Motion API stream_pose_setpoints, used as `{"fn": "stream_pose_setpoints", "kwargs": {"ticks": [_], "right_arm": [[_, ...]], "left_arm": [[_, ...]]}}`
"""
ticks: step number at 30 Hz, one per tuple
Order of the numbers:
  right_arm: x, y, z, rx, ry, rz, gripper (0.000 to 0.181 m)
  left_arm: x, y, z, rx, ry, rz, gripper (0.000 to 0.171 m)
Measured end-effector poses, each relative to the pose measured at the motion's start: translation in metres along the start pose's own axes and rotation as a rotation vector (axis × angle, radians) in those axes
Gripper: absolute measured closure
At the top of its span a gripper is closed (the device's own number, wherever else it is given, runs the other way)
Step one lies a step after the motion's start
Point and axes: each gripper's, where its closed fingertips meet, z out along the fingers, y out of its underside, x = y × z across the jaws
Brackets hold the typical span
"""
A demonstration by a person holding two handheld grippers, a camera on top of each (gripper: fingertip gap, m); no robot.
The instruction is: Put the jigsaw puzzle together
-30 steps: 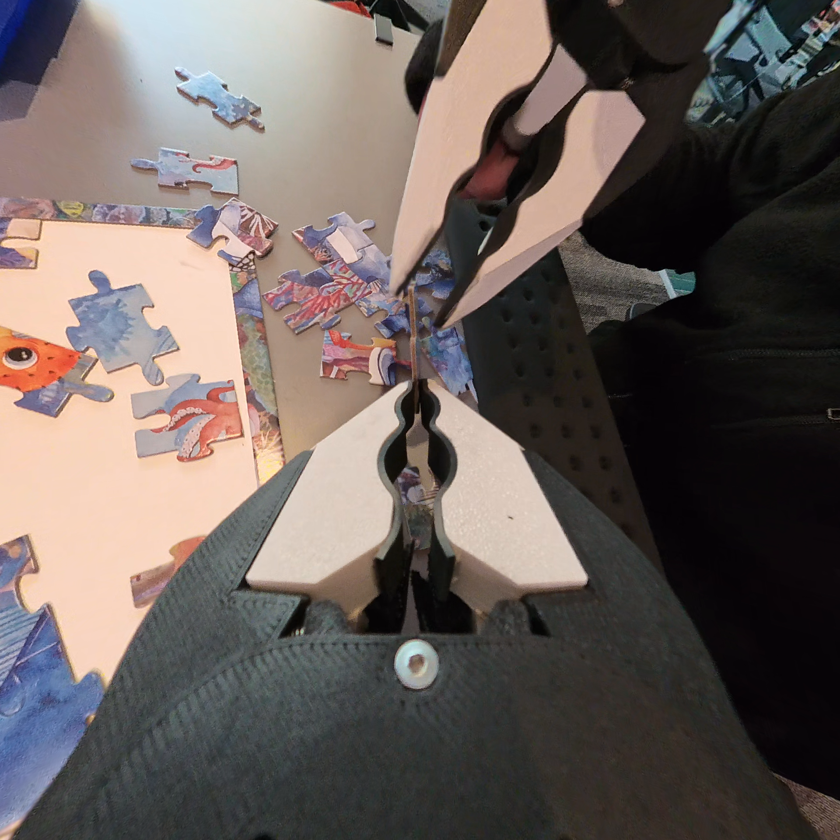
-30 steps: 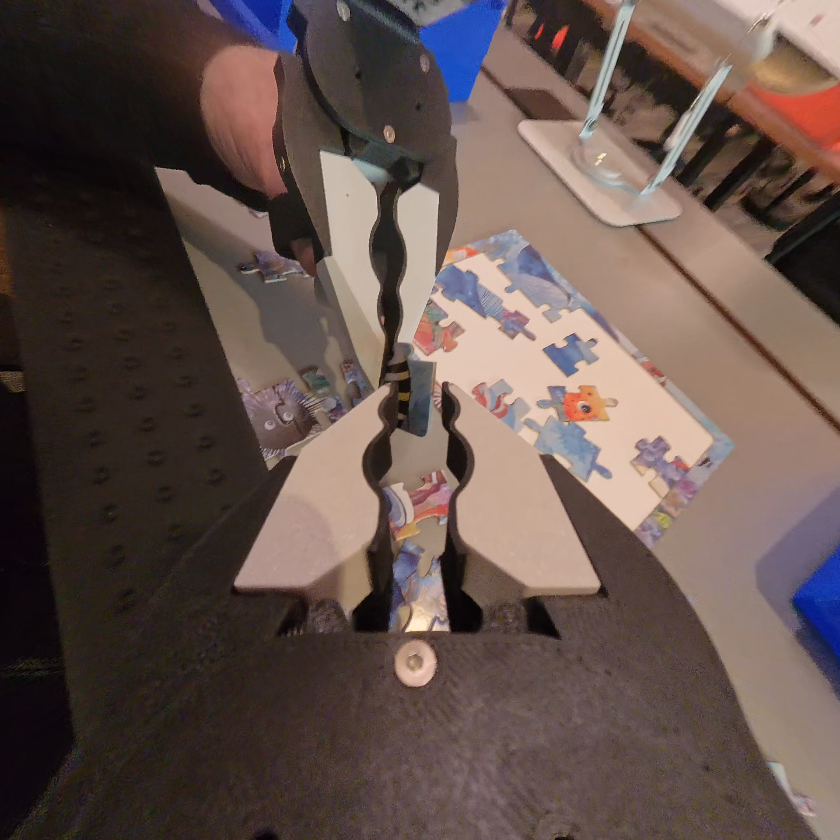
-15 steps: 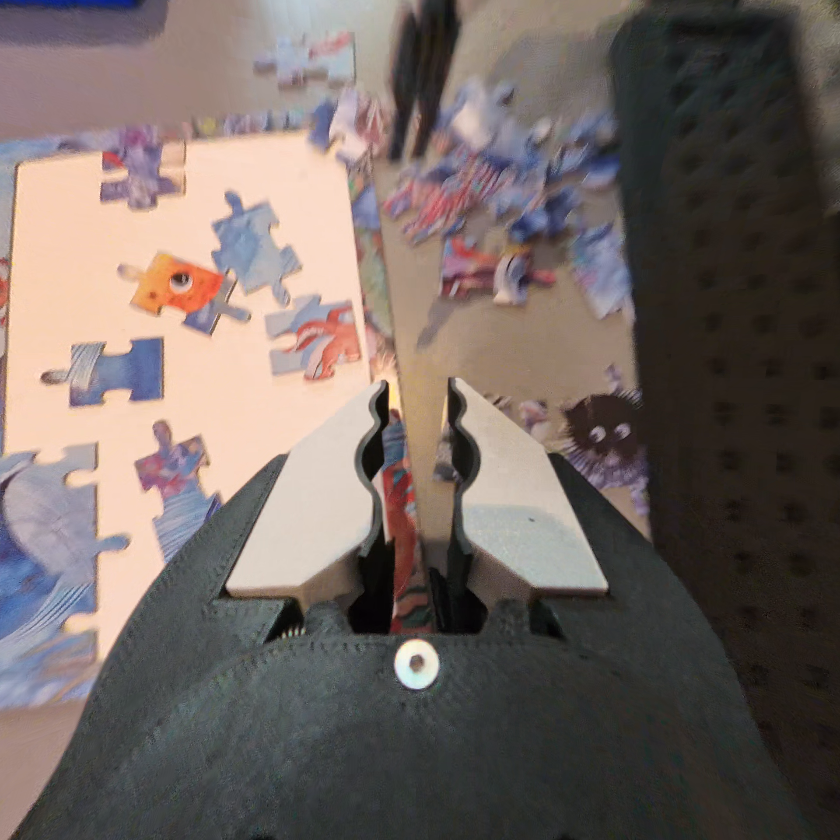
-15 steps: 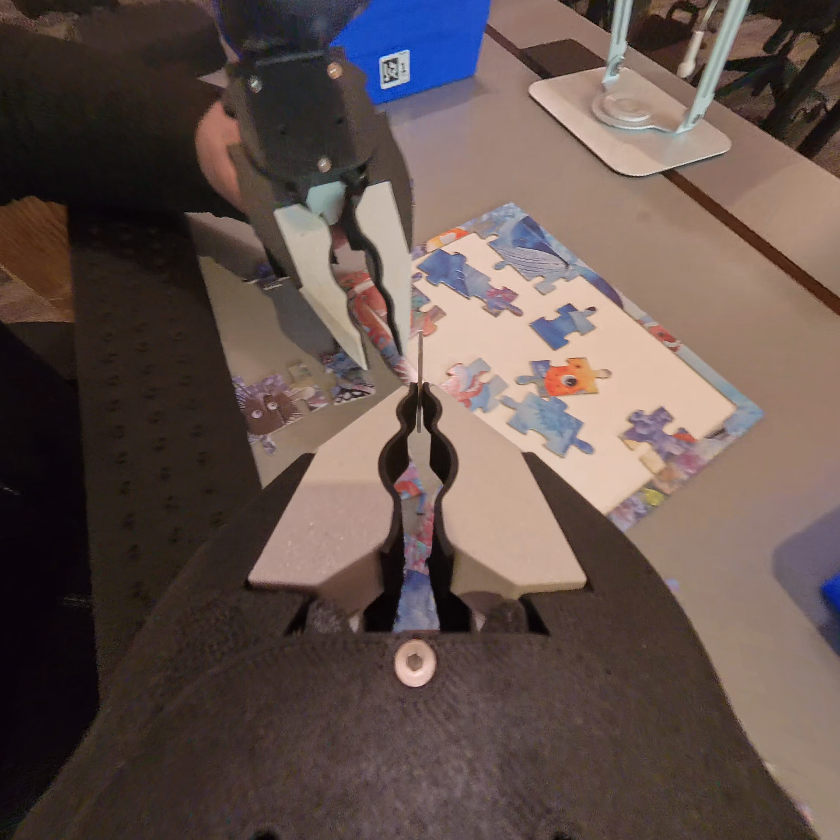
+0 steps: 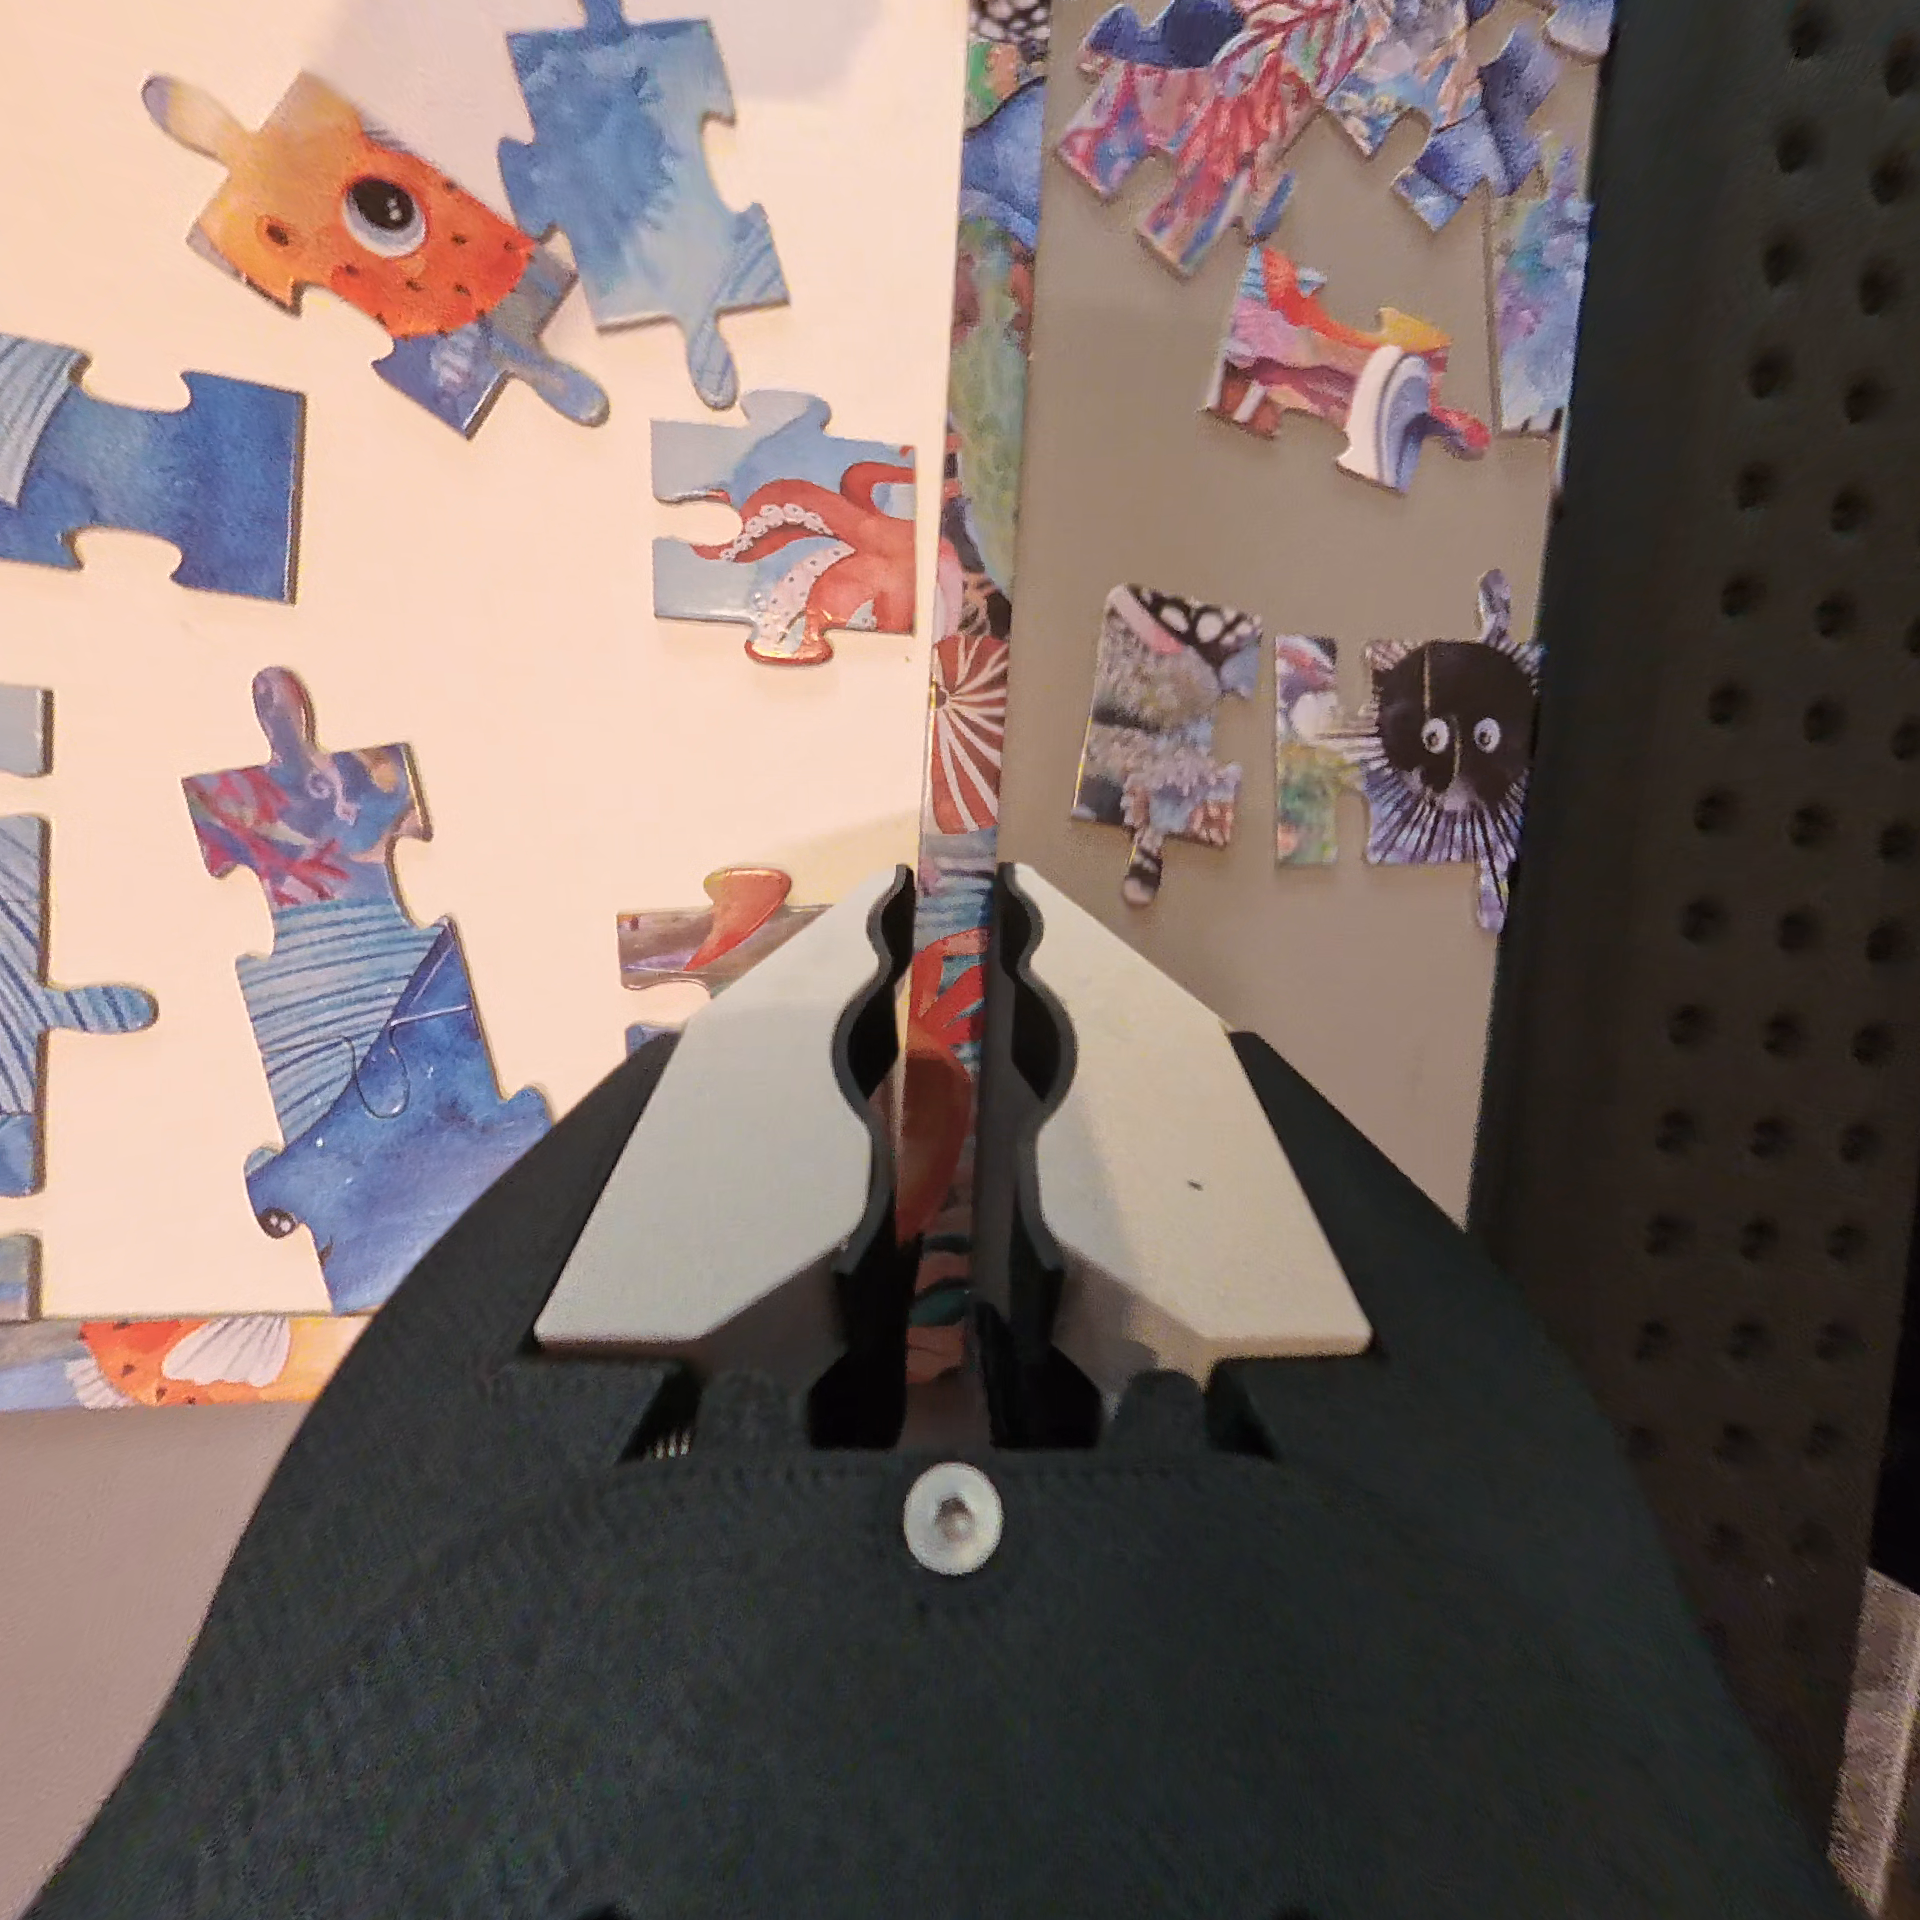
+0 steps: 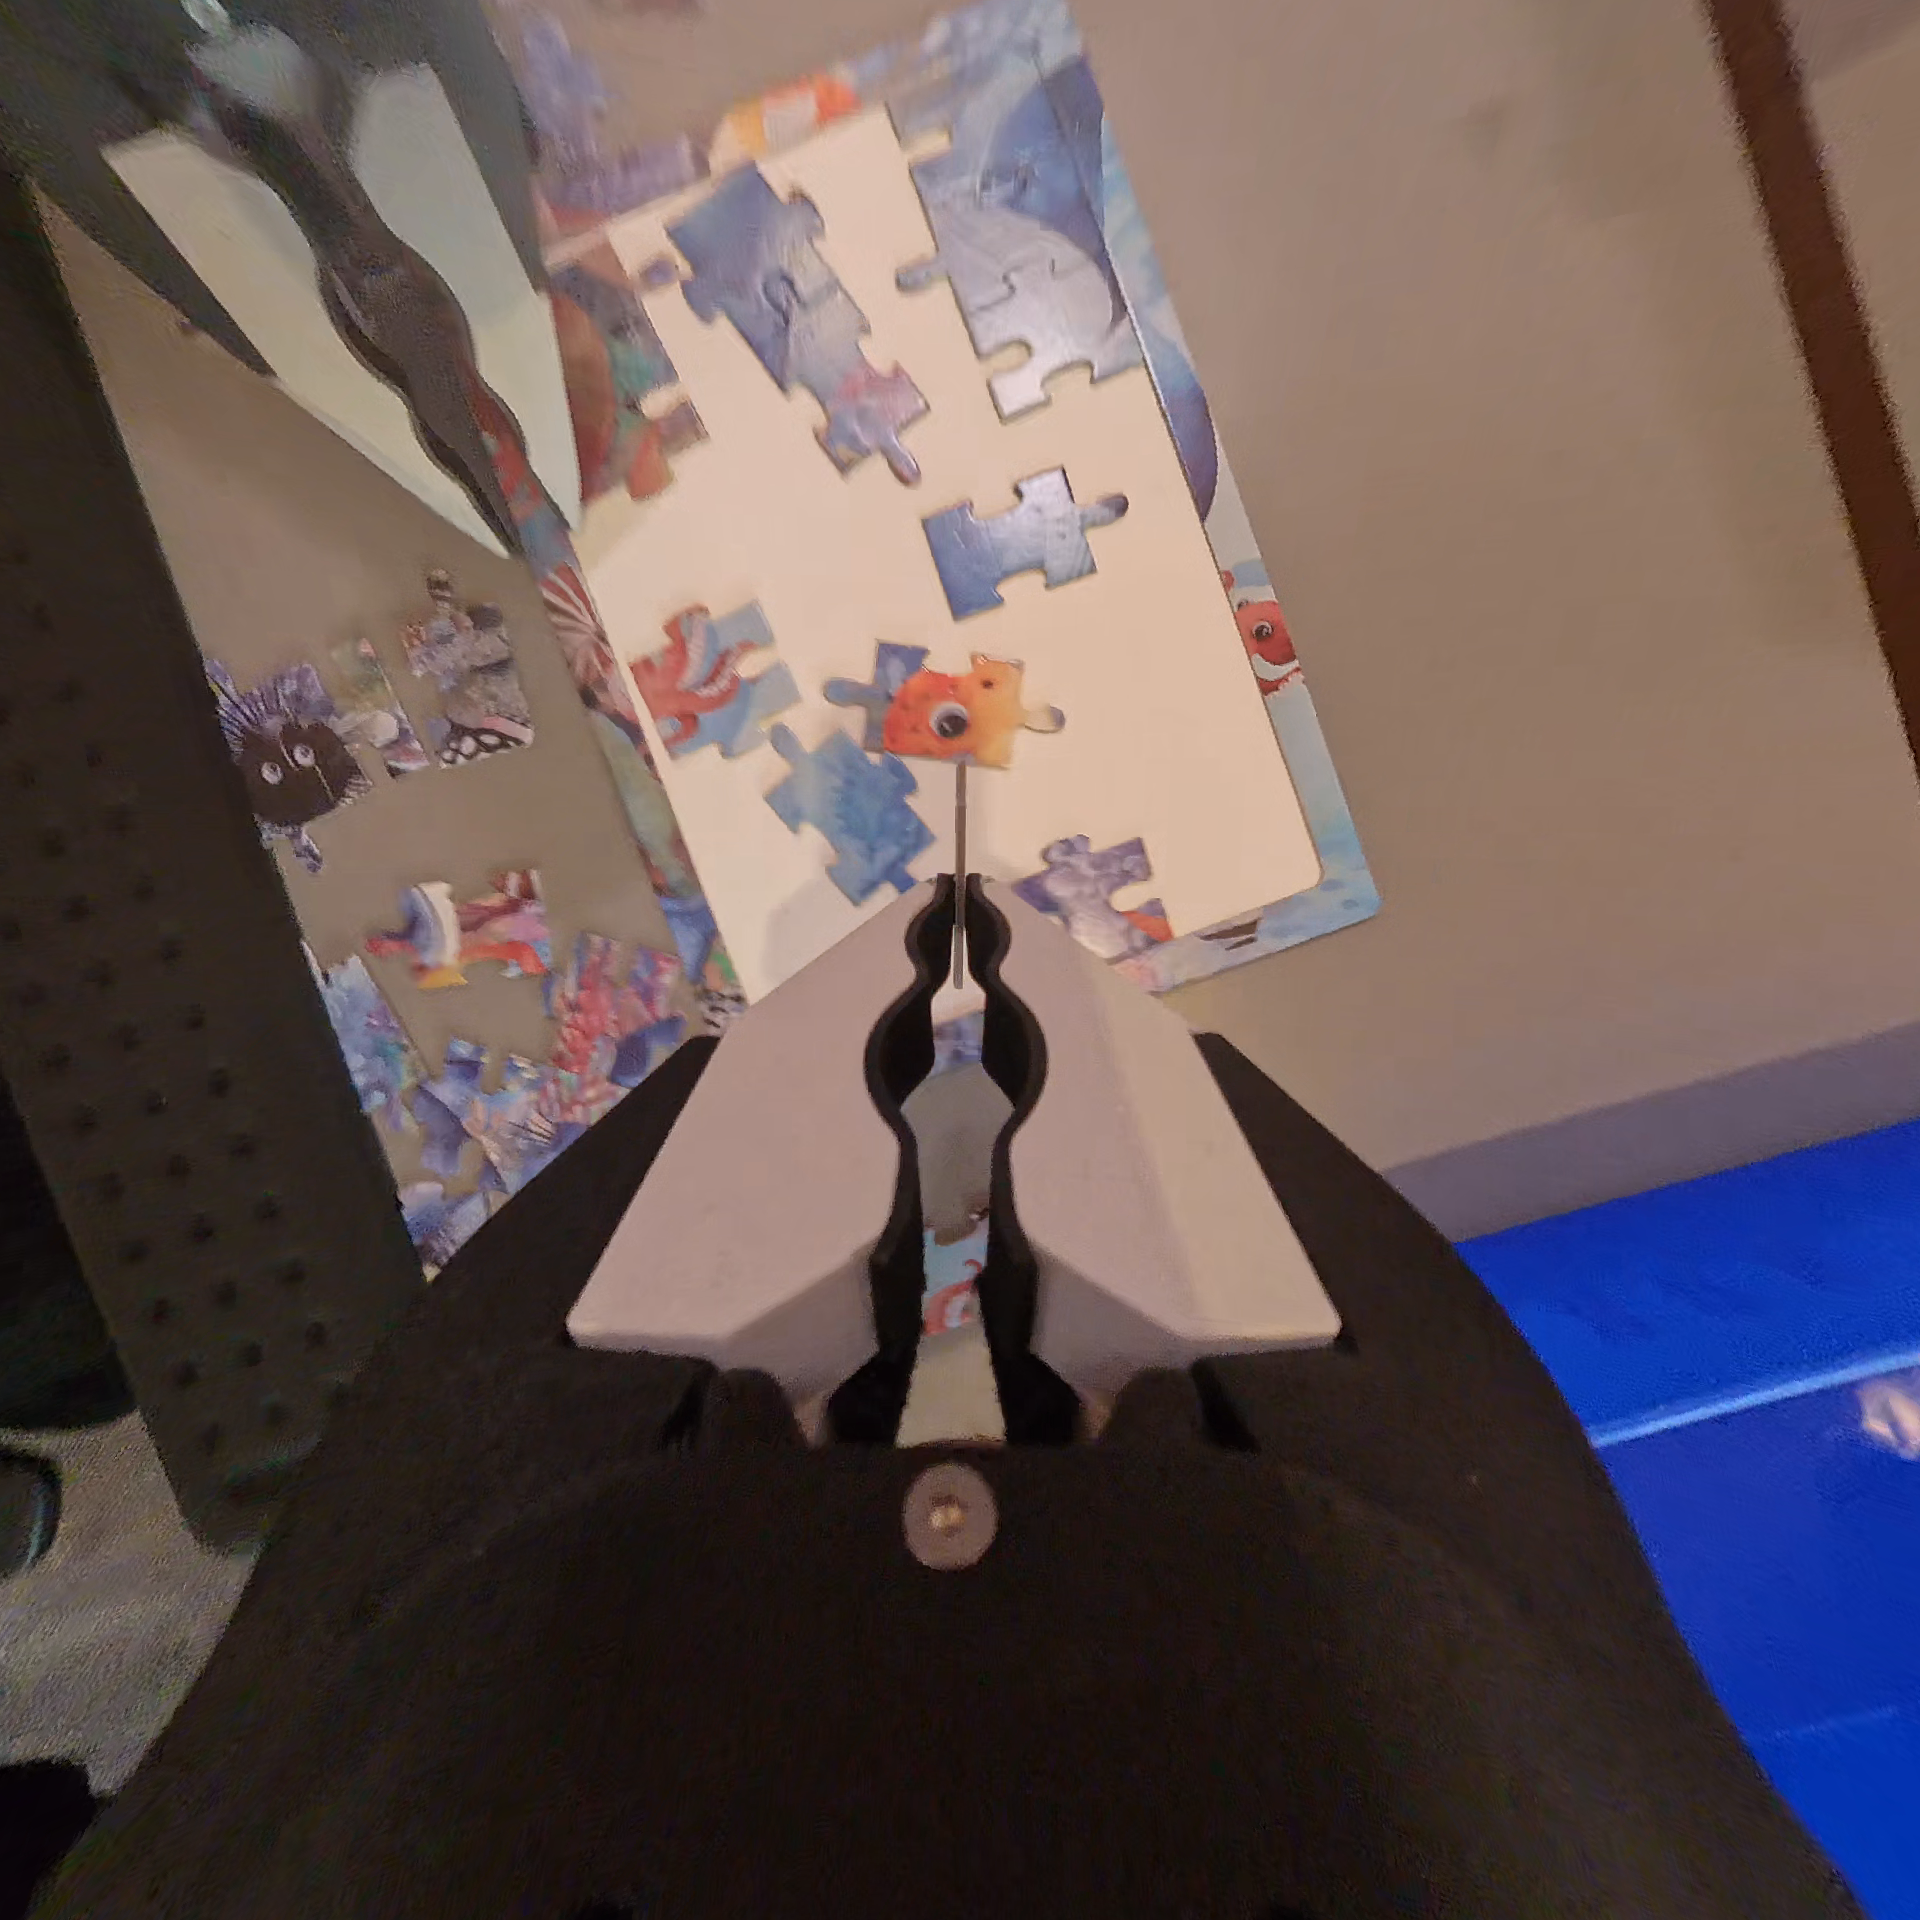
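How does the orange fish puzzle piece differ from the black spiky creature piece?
The orange fish piece lies inside the puzzle frame on the cream board, overlapping a blue piece; the black spiky creature piece lies outside on the grey table, beside the perforated black mat. One shows one eye, the other two. Both lie face up.

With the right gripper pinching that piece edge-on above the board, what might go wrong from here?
1. The held piece sits only at the very tips of the right gripper, seen edge-on; it may twist or slip out during lowering.
2. Its face is hidden, so orientation cannot be checked before placing.
3. The orange fish piece and light blue piece lie loose on the puzzle board just ahead; a descent could knock them.
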Motion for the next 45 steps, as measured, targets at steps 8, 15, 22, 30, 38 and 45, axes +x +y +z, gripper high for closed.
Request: {"fn": "stream_pose_setpoints", "kwargs": {"ticks": [8, 15, 22, 30, 38, 45], "right_arm": [[0.038, 0.001, 0.057, -0.29, -0.179, -0.026, 0.181], [0.065, 0.004, 0.083, -0.438, -0.184, -0.025, 0.171], [0.084, -0.001, 0.081, -0.397, -0.032, -0.025, 0.156], [0.045, 0.021, 0.09, -0.368, -0.023, -0.078, 0.172], [0.067, 0.032, 0.095, -0.323, 0.049, 0.02, 0.181], [0.061, 0.015, 0.093, -0.263, 0.043, 0.008, 0.181]], "left_arm": [[-0.004, 0.018, -0.01, -0.024, 0.038, -0.04, 0.162], [-0.005, 0.018, -0.01, -0.017, 0.052, -0.04, 0.164], [-0.004, 0.018, -0.01, -0.024, 0.052, -0.036, 0.163], [-0.005, 0.017, -0.01, -0.031, 0.047, -0.038, 0.165], [-0.006, 0.016, -0.01, -0.03, 0.038, -0.043, 0.166], [-0.006, 0.015, -0.012, -0.026, 0.046, -0.046, 0.167]]}}
